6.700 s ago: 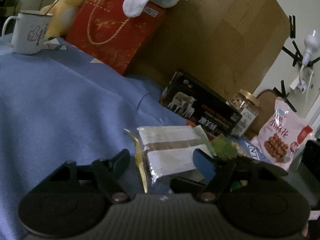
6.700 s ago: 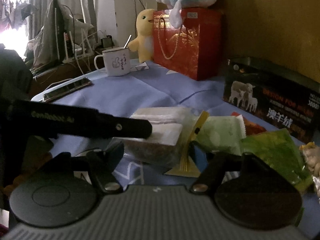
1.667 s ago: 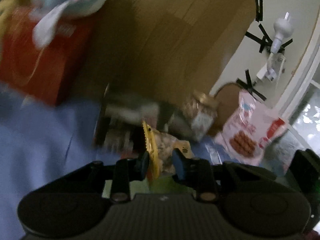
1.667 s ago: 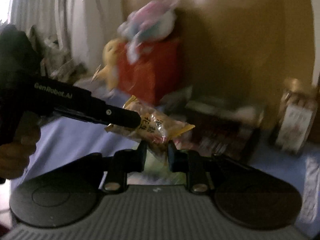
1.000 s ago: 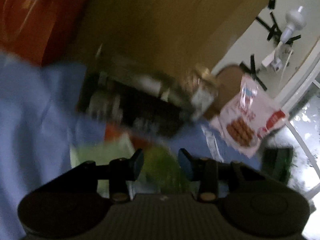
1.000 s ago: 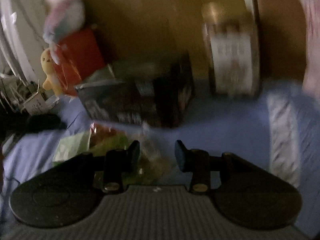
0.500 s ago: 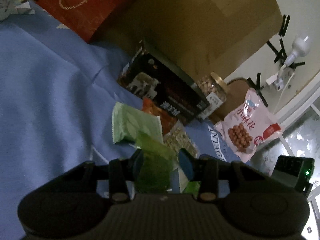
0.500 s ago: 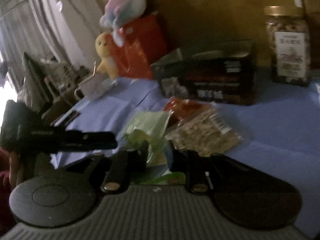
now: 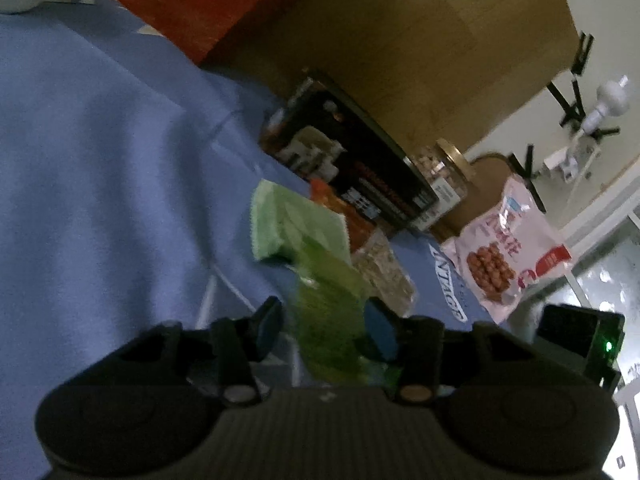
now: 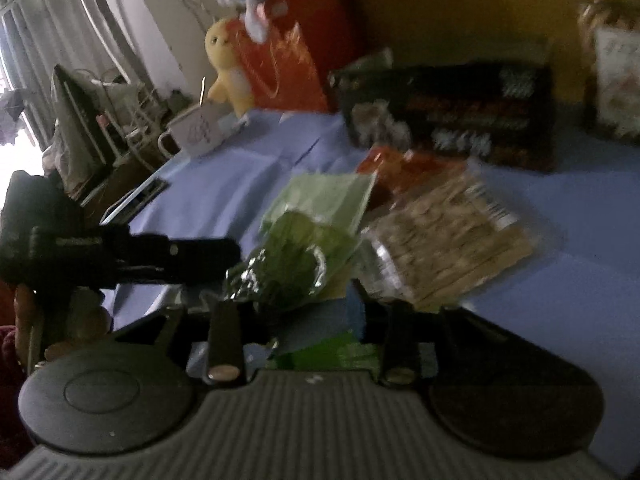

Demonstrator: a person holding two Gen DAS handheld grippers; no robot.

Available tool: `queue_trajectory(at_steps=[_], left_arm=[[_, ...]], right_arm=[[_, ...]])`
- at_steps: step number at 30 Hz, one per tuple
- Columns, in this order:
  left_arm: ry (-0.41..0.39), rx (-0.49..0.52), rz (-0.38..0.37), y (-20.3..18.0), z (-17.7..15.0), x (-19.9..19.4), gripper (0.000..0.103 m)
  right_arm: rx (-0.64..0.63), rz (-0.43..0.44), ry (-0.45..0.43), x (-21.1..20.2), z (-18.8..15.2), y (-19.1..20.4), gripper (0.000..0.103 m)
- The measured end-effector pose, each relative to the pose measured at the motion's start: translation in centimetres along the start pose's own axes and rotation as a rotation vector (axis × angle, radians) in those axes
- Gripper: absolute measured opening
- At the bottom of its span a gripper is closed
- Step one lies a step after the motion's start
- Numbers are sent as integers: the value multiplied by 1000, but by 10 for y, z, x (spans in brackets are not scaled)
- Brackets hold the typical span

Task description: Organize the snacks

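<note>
Several snack packets lie on the blue cloth: a dark green packet, a pale green packet, an orange packet and a clear pack of beige biscuits. My left gripper is open, its fingers either side of the dark green packet. In the right wrist view the dark green packet sits between my right gripper's open fingers, with the left gripper's finger touching it from the left. The biscuit pack lies to its right.
A black box, a nut jar and a pink snack bag stand along a cardboard wall. A red gift bag, yellow plush and white mug are at the far end.
Both grippers have closed in on the dark green packet. My left gripper's fingers have spread wider, and my right gripper's too. The views tilted and drew nearer.
</note>
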State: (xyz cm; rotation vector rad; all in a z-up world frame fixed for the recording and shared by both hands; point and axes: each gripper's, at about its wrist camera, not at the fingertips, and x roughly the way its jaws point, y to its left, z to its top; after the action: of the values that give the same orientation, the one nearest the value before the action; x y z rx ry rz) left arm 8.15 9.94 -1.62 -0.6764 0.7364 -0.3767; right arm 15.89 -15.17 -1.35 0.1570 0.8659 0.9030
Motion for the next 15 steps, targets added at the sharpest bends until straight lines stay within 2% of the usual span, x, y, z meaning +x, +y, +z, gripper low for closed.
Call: queue_trajectory(at_steps=[1,2,5,8,11,15], left_arm=[[-3,16,2,-2,-3,2,42],[-4,28,-8,-3,-5,3,35],[-50,-31,-45,11,-14,0,21],[-63,-64,-68,17,-13,-3,20],[-82,24,-10,2,-16,-2,21],[-96,118,53,-13,-20,0,22]], right_arm=[[8,34,-8,4,-1,0,41],[4,56,-10,7,-1,3,40],[-109,51,-22,14,-8,22,35],[-175,26,-52,12,-14,31,32],[-140,36,-60,8,-14,25,25],[-136,27,-67,6,-15,26,24]])
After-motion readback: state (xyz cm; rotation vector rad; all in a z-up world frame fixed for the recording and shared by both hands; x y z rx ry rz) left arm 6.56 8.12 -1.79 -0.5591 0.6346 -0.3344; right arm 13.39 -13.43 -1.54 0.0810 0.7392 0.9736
